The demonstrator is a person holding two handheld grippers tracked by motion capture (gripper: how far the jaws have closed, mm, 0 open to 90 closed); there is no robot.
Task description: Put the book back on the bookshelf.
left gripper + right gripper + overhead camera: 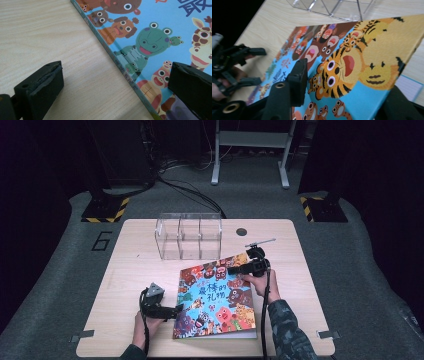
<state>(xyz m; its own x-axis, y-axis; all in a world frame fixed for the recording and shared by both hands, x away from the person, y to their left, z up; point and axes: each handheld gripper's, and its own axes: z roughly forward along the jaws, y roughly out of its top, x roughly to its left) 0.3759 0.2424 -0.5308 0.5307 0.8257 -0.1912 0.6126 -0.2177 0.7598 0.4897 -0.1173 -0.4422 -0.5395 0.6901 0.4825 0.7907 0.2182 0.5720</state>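
A colourful picture book (215,295) with cartoon animals lies on the wooden table (130,270). My right gripper (231,269) is at the book's far right corner, shut on the front cover (362,62). One jaw lies on top and the other underneath, and the cover is tilted up off a white page (409,87). My left gripper (177,311) rests low at the book's left side, open. Its jaws straddle the spine edge (125,72) without touching it. The left gripper (257,66) also appears across the book in the right gripper view.
A clear plastic box (189,235) with three compartments stands on the table just behind the book, and its base (337,7) is close beyond the raised cover. A small dark round hole (242,231) sits near the table's far edge.
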